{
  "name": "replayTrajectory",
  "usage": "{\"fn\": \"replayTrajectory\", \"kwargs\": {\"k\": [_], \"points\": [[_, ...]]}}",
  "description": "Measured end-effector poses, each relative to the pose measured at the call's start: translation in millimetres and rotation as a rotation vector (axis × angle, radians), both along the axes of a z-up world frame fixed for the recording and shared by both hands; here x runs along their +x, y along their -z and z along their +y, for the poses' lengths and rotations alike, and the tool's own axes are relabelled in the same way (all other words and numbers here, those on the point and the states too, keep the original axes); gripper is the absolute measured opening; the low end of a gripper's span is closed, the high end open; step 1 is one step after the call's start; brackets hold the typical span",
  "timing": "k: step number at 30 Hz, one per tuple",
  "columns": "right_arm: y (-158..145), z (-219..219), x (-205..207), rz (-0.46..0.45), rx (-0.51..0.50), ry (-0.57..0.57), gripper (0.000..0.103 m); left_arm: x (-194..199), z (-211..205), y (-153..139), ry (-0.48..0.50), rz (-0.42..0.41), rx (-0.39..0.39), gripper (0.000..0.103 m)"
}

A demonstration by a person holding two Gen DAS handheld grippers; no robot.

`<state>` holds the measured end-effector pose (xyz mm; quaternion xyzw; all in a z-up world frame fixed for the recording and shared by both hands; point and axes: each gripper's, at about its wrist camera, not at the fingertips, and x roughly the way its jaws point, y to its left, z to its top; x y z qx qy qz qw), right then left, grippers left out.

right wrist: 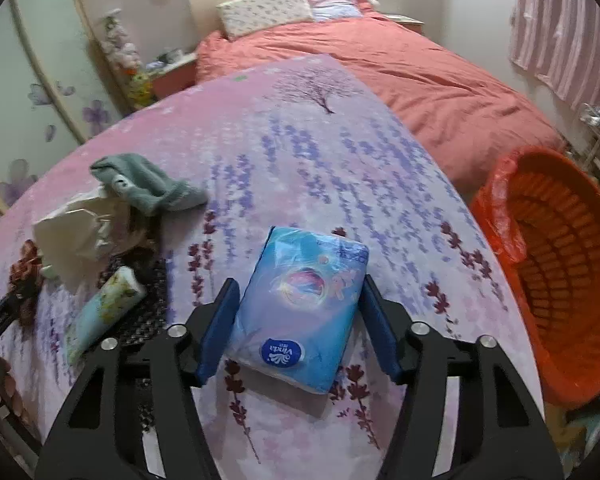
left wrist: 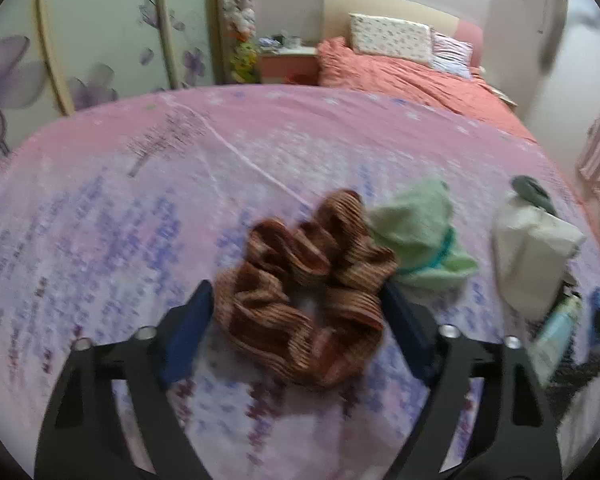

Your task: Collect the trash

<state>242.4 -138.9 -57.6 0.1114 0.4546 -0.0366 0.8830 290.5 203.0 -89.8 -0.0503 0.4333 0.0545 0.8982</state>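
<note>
Left claw (left wrist: 296, 320): pads flanking brown scrunchie (left wrist: 306, 292), lower centre, seemingly touching its edges; grip uncertain. Right claw (right wrist: 296, 328): pads either side of blue tissue pack (right wrist: 300, 304), lower centre; contact unclear. Orange basket (right wrist: 556, 272): right edge.

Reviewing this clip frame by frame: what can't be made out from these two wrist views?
- Left wrist view: motion blur leaves it unclear whether the left claw presses the brown scrunchie between its fingers.
- Right wrist view: whether the right claw grips the blue tissue pack is unclear; its far pad's contact is hidden by the pack.
- Orange basket: cut off by the right edge; contents unseen.
- White crumpled item: unidentifiable.
</note>
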Motion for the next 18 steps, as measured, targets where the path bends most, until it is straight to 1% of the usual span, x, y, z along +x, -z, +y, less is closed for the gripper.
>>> {"fn": "replayTrajectory", "kwargs": {"k": [1,2,3,4,5,6,9,12,14,18], "points": [[0,2,-1,-0.018,0.030,-0.049,0.057,-2,-1,0,0.011,0.000,-0.004,0.077],[1,5,-1,-0.025,0.033,-0.078,0.057,-5,-4,1,0.024,-0.003,0.011,0.077],[1,10,-1,-0.032,0.018,-0.102,0.057,-7,-6,1,0.030,-0.006,0.033,0.077],[1,16,-2,-0.041,-0.020,-0.116,0.057,-8,-8,2,0.033,-0.001,0.052,0.078],[1,20,-2,-0.051,-0.051,-0.126,0.057,-9,-7,2,0.032,0.001,0.058,0.078],[1,24,-2,-0.055,-0.071,-0.131,0.057,-11,-6,2,0.029,0.001,0.058,0.083],[5,29,2,-0.043,-0.100,-0.118,0.057,-12,0,3,-0.003,0.005,0.062,0.088],[7,37,1,-0.050,-0.155,-0.113,0.058,-10,6,6,-0.019,0.023,0.039,0.089],[7,35,1,-0.048,-0.145,-0.104,0.058,-9,8,7,-0.027,0.036,0.030,0.089],[7,32,2,-0.047,-0.139,-0.100,0.059,-9,7,8,-0.035,0.043,0.048,0.090]]}}
